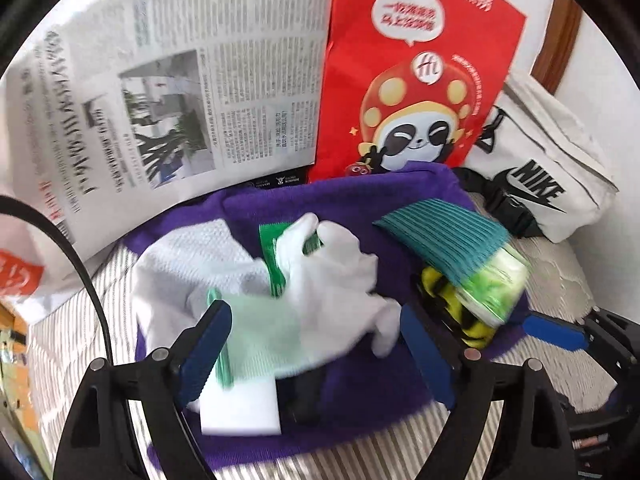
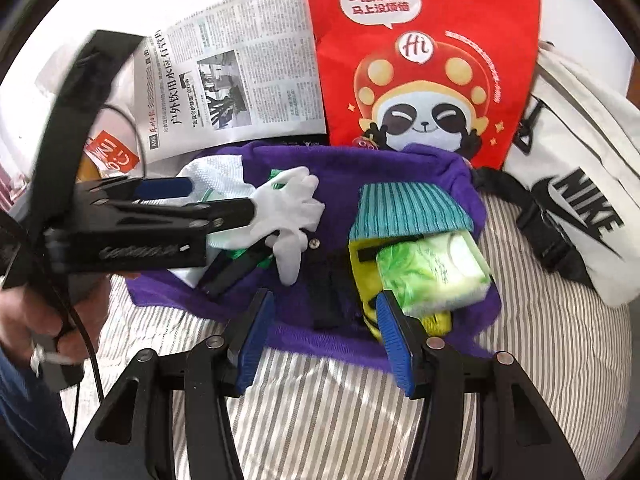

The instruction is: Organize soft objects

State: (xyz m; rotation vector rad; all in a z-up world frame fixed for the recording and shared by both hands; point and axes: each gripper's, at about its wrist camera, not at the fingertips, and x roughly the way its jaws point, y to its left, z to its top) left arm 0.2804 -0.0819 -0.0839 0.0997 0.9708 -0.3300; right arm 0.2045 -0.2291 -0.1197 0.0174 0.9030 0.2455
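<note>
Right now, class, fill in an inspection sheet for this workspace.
Surface: striped sheet, partly covered by purple cloth.
Job's things: white glove, teal cloth, tissue pack, all on the purple cloth.
Clutter: newspaper, red bag, white Nike bag.
Grippers: left gripper open over the glove; right gripper open, empty.
Cables: black cable.
Surroundings: white wall.
</note>
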